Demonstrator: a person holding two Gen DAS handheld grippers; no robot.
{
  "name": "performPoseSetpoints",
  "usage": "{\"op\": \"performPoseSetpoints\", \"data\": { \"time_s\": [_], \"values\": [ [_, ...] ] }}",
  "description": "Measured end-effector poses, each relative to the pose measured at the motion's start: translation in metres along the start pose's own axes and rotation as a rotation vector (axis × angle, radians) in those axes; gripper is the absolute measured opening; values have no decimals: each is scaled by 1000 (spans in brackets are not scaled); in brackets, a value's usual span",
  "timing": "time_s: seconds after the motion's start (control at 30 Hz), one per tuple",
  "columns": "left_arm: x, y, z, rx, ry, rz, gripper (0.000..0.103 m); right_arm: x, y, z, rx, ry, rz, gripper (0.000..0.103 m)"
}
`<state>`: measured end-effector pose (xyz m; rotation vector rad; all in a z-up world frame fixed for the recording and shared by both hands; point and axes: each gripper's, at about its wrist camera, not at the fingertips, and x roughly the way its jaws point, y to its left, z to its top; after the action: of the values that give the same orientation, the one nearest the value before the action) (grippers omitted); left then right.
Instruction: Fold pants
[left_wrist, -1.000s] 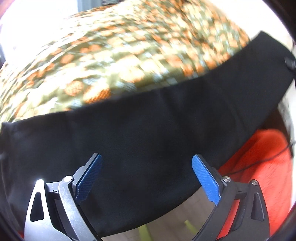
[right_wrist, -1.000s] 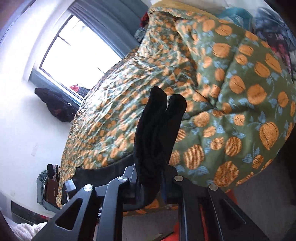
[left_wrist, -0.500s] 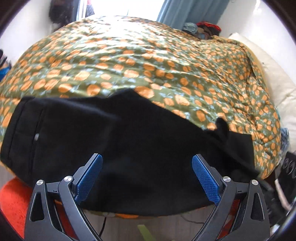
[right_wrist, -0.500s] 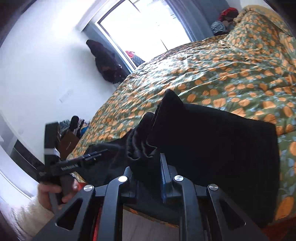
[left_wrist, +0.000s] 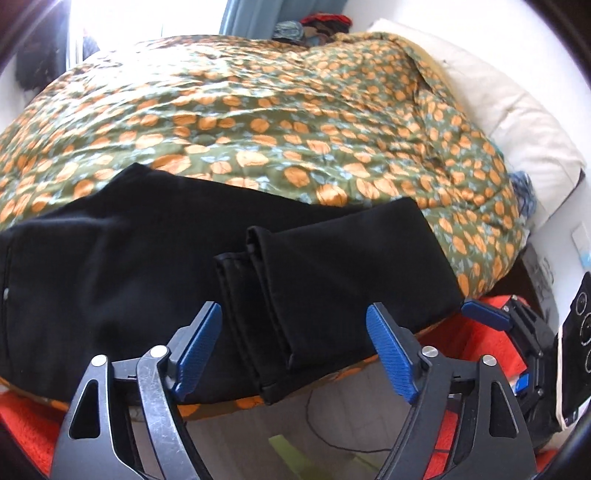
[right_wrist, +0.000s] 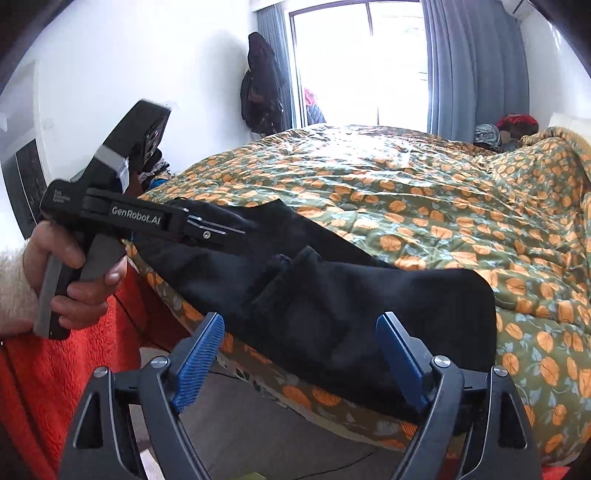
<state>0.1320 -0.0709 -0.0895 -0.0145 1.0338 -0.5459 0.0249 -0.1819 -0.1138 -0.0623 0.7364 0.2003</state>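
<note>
The black pants (left_wrist: 155, 273) lie along the near edge of the bed, with the leg ends (left_wrist: 332, 273) folded back over the middle. They also show in the right wrist view (right_wrist: 369, 314). My left gripper (left_wrist: 295, 347) is open and empty, just short of the folded leg hems. My right gripper (right_wrist: 301, 358) is open and empty, in front of the fold at the bed edge. The left gripper's body (right_wrist: 147, 221) shows in the right wrist view, held in a hand. A right gripper finger (left_wrist: 487, 317) shows at the right of the left wrist view.
The bed has a green quilt with orange print (left_wrist: 277, 122), (right_wrist: 424, 192). A white pillow (left_wrist: 509, 107) lies at the far right. An orange rug (right_wrist: 40, 373) covers the floor beside the bed. A window with blue curtains (right_wrist: 369, 62) stands behind the bed.
My right gripper has opened and let go of the pants' leg ends, which now lie folded over the middle. Both grippers have drawn back toward the bed edge.
</note>
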Motion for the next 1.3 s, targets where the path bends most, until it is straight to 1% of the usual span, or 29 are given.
{"op": "performPoseSetpoints", "data": {
  "time_s": [0.03,0.07,0.1,0.13,0.2,0.27,0.33,0.4,0.43,0.57,0.7,0.77,0.83,0.97,1.13,1.17,1.2,1.23,1.3],
  "values": [
    [9,-1,0,9,20,12,69,3,-4,-2,19,24,-1,84],
    [20,-1,0,3,50,18,64,3,-7,-2,39,29,3,84],
    [29,-1,-1,-11,78,15,52,3,-10,0,54,17,3,84],
    [34,1,-2,-24,99,6,46,3,-13,2,63,5,0,84],
    [35,0,-5,-23,108,6,46,4,-16,2,69,-3,-2,84],
    [30,-1,-7,-9,94,24,51,9,-18,1,72,7,1,84],
    [24,2,-6,-28,75,24,70,13,-20,0,79,18,12,84],
    [20,6,-7,-57,57,22,82,15,-21,1,85,12,17,84],
    [18,8,-7,-67,52,23,83,15,-21,1,85,8,19,84],
    [18,11,-6,-75,56,40,83,14,-24,0,93,5,16,84],
    [18,11,-6,-72,60,52,83,9,-31,1,121,-2,-11,84],
    [15,10,-6,-63,56,67,85,5,-37,1,138,-14,-29,84],
    [13,9,-5,-53,46,86,90,1,-44,1,159,-22,-46,84],
    [10,9,-4,-54,42,90,94,2,-55,-1,211,-12,-52,84],
    [7,13,-4,-73,44,92,95,2,-53,-1,201,-14,-52,84],
    [6,15,-4,-79,43,82,95,2,-51,0,195,-15,-51,84],
    [4,17,-3,-93,47,57,95,1,-51,0,190,-17,-50,84],
    [2,21,-1,-125,51,6,95,0,-51,0,190,-21,-53,84],
    [-4,32,3,-217,44,-121,94,-3,-55,0,207,-34,-59,84]
  ]
}}
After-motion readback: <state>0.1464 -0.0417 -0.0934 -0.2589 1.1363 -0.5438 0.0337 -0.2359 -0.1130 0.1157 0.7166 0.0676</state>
